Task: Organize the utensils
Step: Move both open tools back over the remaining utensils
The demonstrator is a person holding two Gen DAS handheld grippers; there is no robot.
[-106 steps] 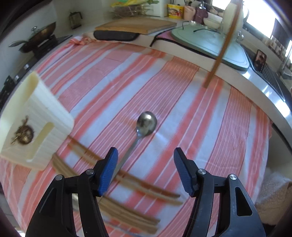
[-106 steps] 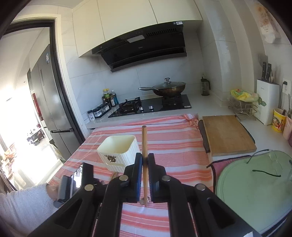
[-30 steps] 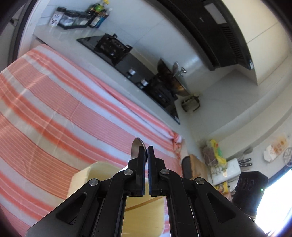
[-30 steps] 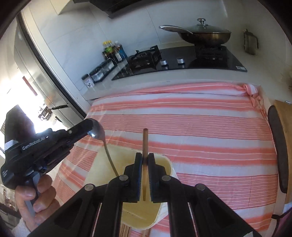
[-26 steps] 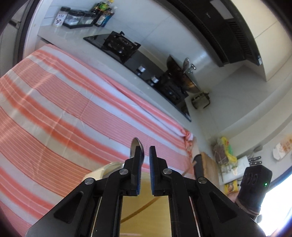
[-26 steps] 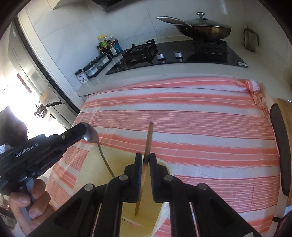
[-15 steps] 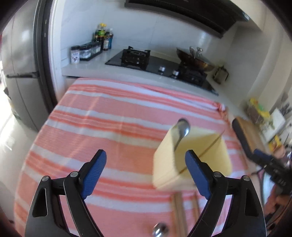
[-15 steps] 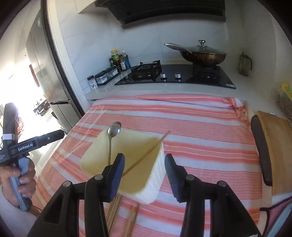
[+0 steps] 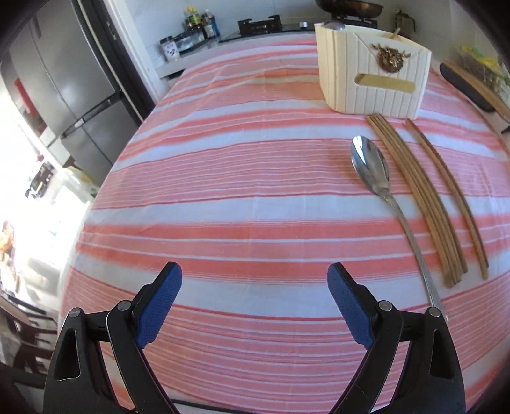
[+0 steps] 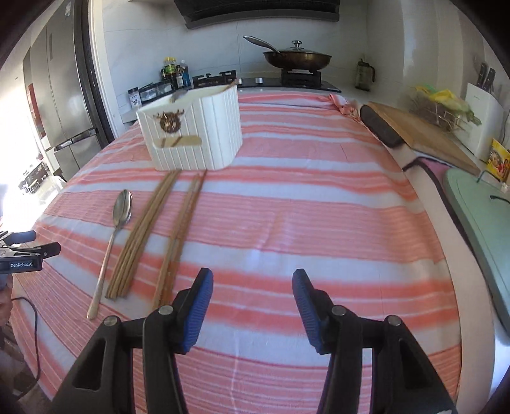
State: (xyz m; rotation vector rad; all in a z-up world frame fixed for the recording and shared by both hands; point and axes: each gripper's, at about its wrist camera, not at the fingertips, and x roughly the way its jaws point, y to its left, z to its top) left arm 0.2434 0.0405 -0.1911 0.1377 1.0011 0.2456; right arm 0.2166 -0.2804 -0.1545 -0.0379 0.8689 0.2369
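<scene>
A cream ribbed utensil holder (image 9: pixel 373 76) (image 10: pixel 194 133) stands on the striped cloth. A spoon bowl (image 9: pixel 333 25) and a chopstick tip (image 9: pixel 396 32) stick out of its top. A metal spoon (image 9: pixel 385 197) (image 10: pixel 113 242) lies on the cloth beside several wooden chopsticks (image 9: pixel 420 203) (image 10: pixel 149 229). My left gripper (image 9: pixel 255 305) is open and empty, low over the cloth, left of the spoon. My right gripper (image 10: pixel 251 309) is open and empty, right of the chopsticks. The left gripper also shows at the left edge of the right wrist view (image 10: pixel 22 251).
The red-and-white striped cloth (image 10: pixel 302 203) covers the counter. A wooden cutting board (image 10: pixel 420 133) and a green board (image 10: pixel 481 203) lie to the right. A stove with a lidded wok (image 10: pixel 296 57) stands at the back. A fridge (image 9: pixel 73 73) stands left.
Both grippers let go of the spoon and the chopstick into the holder, opened, and pulled back low over the cloth. The holder now stands farther away.
</scene>
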